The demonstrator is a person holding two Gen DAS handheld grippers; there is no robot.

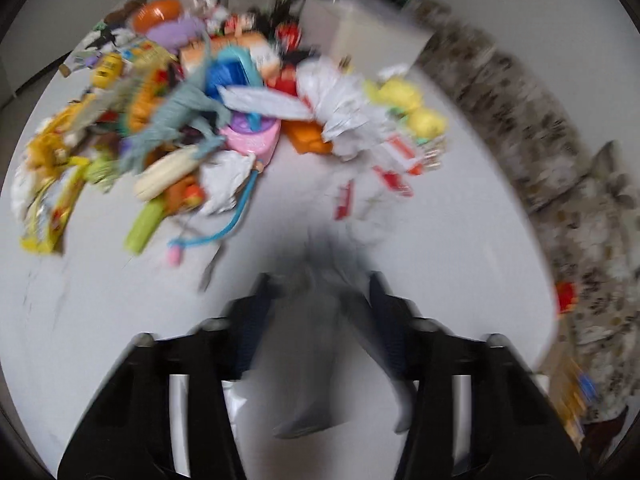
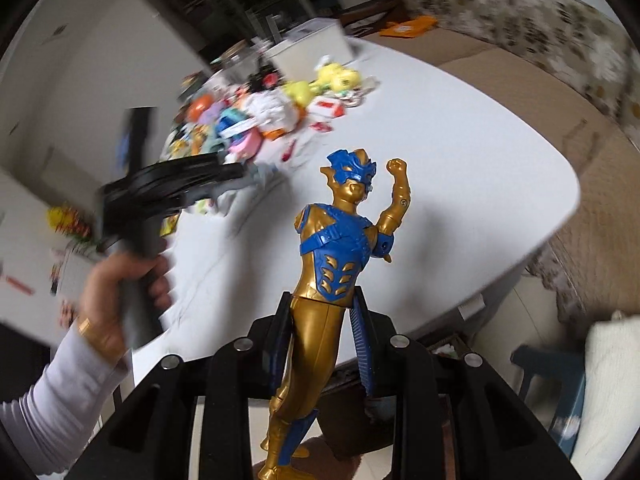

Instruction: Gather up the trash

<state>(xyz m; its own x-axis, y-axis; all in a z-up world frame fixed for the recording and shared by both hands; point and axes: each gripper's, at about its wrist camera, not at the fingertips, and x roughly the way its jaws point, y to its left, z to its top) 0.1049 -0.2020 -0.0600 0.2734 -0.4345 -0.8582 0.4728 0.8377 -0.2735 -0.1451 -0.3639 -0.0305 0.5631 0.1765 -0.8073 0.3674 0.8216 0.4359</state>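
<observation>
Right gripper [image 2: 322, 312], jaws drawn in, is clamped on the legs of a gold-and-blue action figure [image 2: 340, 256] held upright above the near edge of the white table [image 2: 460, 152]; the heap of toys and wrappers [image 2: 256, 120], the largest item, is left at the far end. Left gripper [image 1: 318, 292] is seen narrowed around a blurred grey item [image 1: 320, 344], apparently a wrapper; contact cannot be confirmed. Risk: a toy could be binned as trash, and a thin wrapper lost by a loose pinch.

sleeve [image 2: 60, 396]: white, ribbed | bracelet [image 2: 94, 334]: gold | gripper [image 2: 320, 312]: black, silver screws
</observation>
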